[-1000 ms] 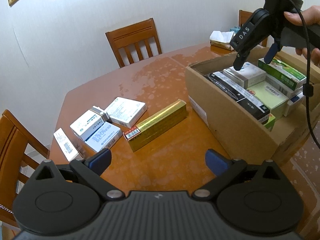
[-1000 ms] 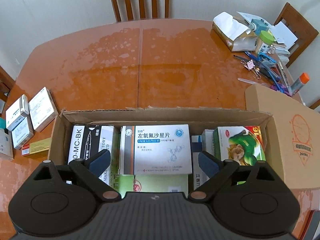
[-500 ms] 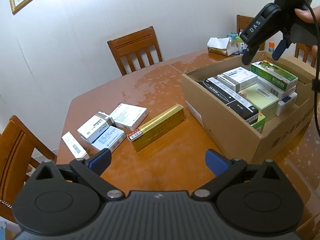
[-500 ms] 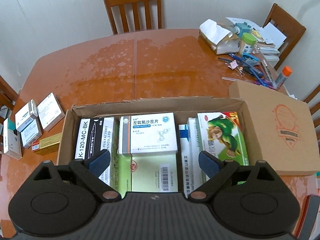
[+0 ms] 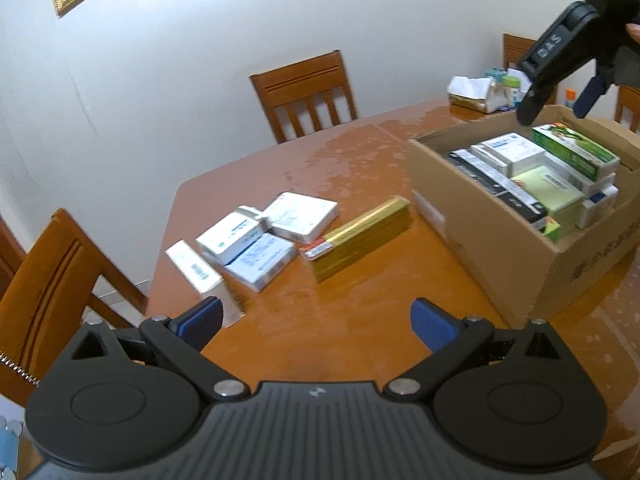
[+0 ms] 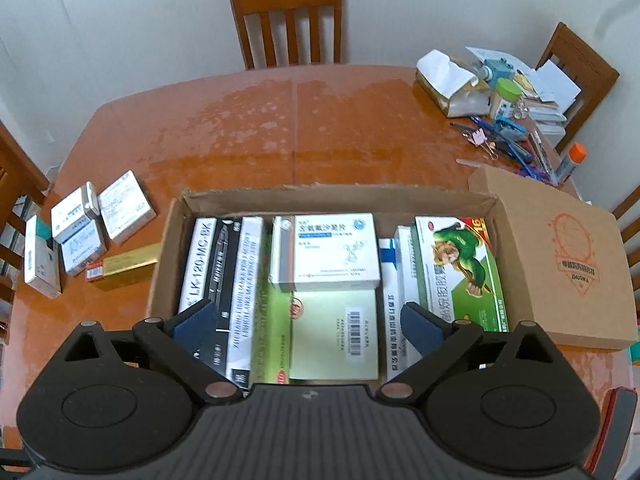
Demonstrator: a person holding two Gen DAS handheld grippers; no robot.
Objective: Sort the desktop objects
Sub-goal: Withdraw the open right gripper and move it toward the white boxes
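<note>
Both grippers are empty with jaws spread wide: the left gripper (image 5: 316, 316) hangs low over the table (image 5: 360, 160), and the right gripper (image 6: 308, 316) hovers above the cardboard box (image 6: 162, 256).

The things not yet sorted lie on the table to the left of the cardboard box: a long gold box (image 5: 360, 236) closest to its wall, then a cluster of small white cartons (image 5: 260, 232), touching or overlapping one another.

These are probably light, stiff paperboard packs with slick printed faces. I would pinch the gold box across its narrow width near the middle, so it does not swing. The white cartons lie flat and close together, so an outer one should be taken by its free edges.

The right wrist view looks straight down into the cardboard box, showing it nearly full, and shows stationery clutter (image 6: 508, 128) beyond it. The left wrist view shows the cartons' height and the right gripper from outside.
</note>
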